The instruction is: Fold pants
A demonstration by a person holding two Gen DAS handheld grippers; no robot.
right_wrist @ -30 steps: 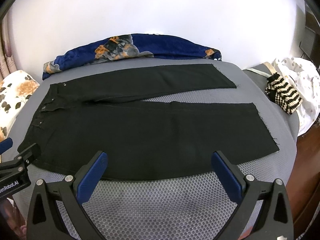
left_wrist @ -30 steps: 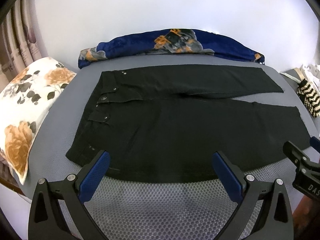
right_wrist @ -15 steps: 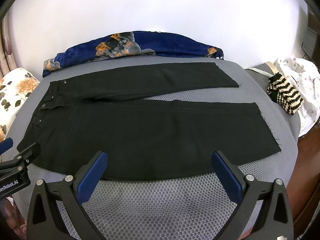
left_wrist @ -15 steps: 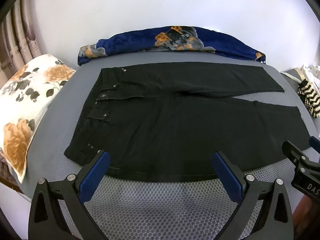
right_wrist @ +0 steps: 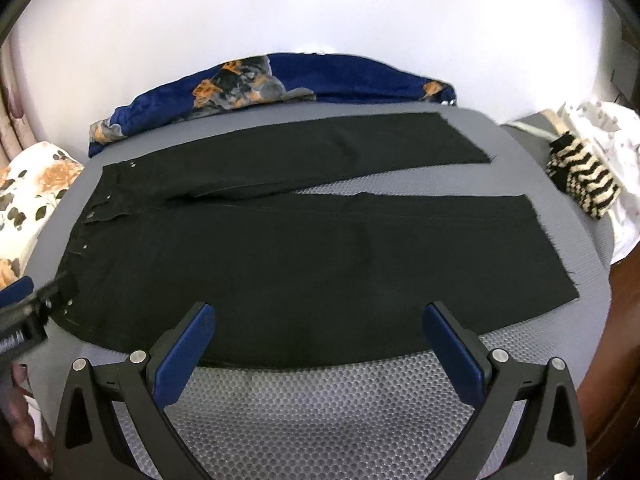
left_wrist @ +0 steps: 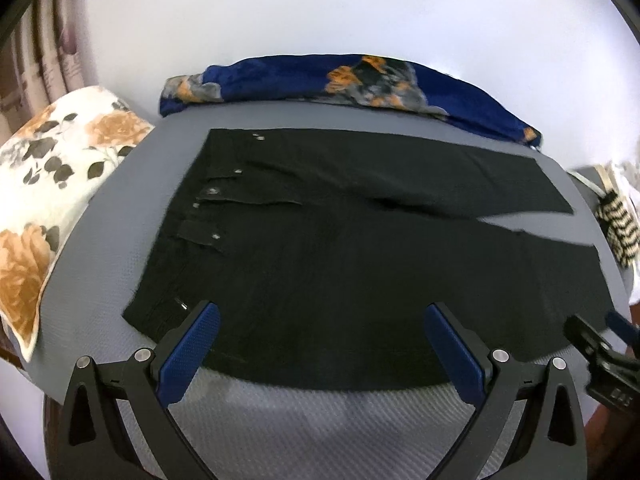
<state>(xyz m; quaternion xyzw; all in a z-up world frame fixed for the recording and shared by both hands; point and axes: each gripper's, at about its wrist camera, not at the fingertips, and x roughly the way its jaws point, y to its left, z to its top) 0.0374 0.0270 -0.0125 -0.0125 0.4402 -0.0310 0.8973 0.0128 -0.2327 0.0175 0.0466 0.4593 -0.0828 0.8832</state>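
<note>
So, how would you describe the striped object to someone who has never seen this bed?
Start from the grey mattress where the black pants lie flat. Follow the leg ends to the mattress's right edge: the small knitted item lies there against white cloth. Only it has black and cream stripes.

bare grey mesh mat (right_wrist: pixel 320 408) before the pants (right_wrist: pixel 304 256), pillow (left_wrist: pixel 48 184) left, striped bundle (right_wrist: pixel 582 184) right
</note>
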